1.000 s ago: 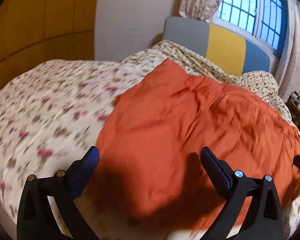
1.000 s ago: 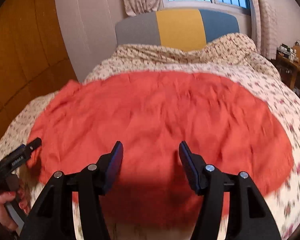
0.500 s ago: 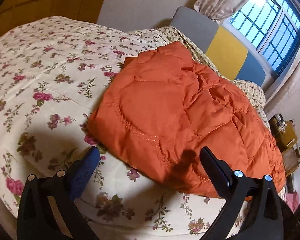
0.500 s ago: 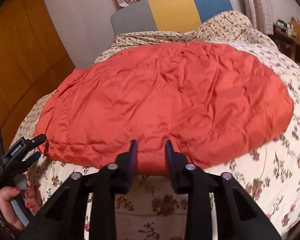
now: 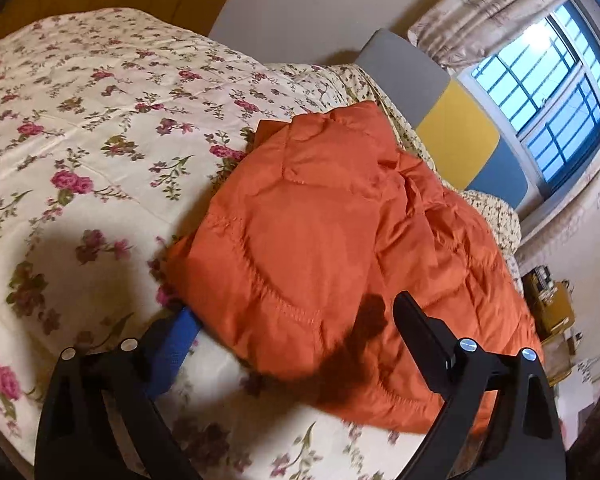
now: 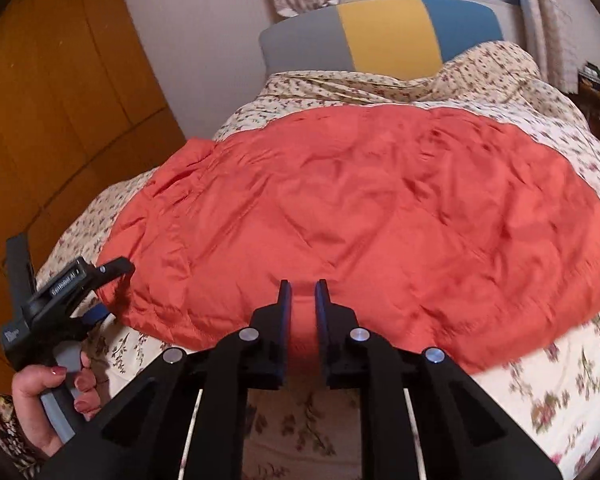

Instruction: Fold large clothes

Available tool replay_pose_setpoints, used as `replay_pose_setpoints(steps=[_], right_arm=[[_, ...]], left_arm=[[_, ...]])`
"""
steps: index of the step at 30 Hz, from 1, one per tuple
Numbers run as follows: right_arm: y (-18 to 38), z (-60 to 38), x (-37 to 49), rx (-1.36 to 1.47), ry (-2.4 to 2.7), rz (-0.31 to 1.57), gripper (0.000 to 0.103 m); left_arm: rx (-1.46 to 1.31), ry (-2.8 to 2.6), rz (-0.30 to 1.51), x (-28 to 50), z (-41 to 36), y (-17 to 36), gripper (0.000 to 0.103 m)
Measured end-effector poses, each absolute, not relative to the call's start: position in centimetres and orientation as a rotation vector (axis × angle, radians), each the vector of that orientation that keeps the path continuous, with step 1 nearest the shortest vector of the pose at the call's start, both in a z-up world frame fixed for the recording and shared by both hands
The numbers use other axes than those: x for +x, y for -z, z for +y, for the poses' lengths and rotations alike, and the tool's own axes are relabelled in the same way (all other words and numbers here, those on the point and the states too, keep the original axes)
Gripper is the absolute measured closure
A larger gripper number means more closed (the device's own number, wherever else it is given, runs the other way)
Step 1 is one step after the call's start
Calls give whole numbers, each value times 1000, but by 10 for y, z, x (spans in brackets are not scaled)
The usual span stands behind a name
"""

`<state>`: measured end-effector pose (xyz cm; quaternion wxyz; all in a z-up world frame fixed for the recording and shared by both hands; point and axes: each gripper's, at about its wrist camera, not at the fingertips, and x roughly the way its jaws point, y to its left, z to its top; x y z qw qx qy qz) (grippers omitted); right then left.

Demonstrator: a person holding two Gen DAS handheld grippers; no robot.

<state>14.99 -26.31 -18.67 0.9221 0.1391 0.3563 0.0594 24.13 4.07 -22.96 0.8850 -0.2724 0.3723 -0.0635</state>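
Bare bedspread (image 5: 80,128) lies beside the jacket (image 5: 320,240).

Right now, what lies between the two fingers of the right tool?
In the right wrist view, a pinched fold of the orange jacket's near hem sits between the fingers of the right tool, which look nearly closed on it.

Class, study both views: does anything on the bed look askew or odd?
The orange quilted jacket lies rumpled, its far-left corner bunched on the floral bedspread. Otherwise nothing stands out.
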Motion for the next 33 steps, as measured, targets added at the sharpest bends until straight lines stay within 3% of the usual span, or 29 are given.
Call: replay_pose_setpoints(steps=[3,8,11,17,25,28,33], right_arm=[[211,-255,173,239,-113,836,92],[226,-254,174,217,-136,804,92],[228,-255,172,223,-140,796,92],[228,-254,168,215,-133,788,92],[228,-252,163,206,-129,783,92],[229,-253,163,207,-129,785,92],[229,-257,162,230,-129,790,92]], left_arm=[[-601,143,766,246,38,230,9],[-663,167,728,248,39,234,9],[-761,152,717,240,43,234,17],[-827,181,716,249,43,236,22],[-982,196,713,258,51,242,74],[-979,213,682,252,48,228,81],[-785,300,560,237,21,174,85]])
